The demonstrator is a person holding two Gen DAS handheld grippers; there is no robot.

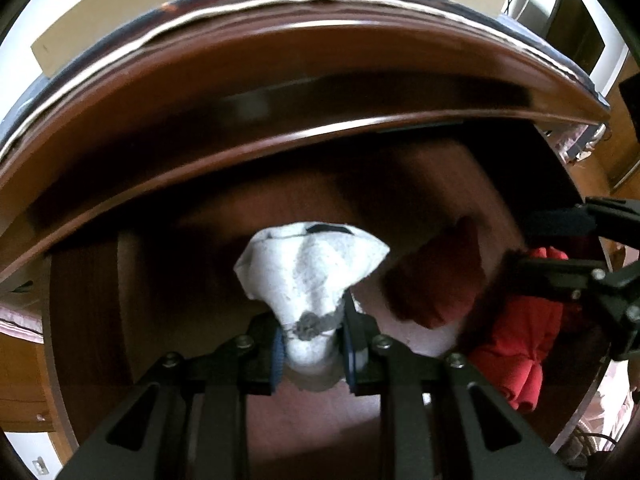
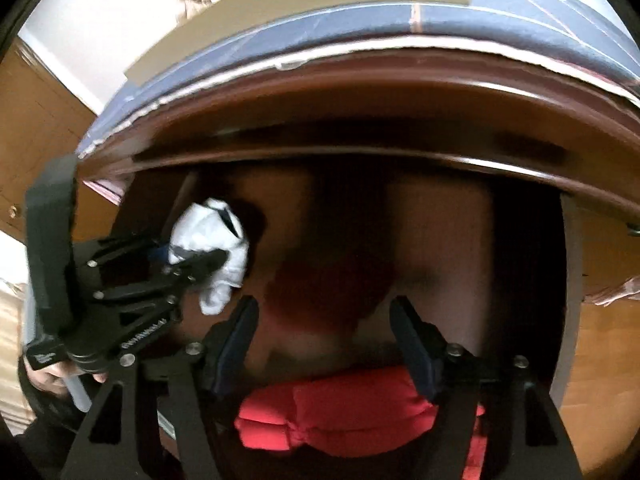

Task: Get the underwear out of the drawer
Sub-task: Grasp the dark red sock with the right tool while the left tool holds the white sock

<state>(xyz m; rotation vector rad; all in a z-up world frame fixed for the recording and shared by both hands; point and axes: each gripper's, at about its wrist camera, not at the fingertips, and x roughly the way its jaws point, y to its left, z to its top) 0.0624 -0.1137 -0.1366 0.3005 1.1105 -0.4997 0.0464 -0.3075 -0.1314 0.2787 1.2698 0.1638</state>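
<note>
My left gripper is shut on a white piece of underwear with grey marks and holds it over the open dark wooden drawer. It also shows in the right wrist view, in the left gripper. My right gripper is open and empty above a folded red garment in the drawer. A dark red garment lies beyond its fingertips. In the left wrist view the red garment and dark red one lie to the right, by the right gripper.
The dresser top edge overhangs the drawer, with a blue mat and a beige board on it. Wooden furniture stands to the left. A dark monitor is at the far right.
</note>
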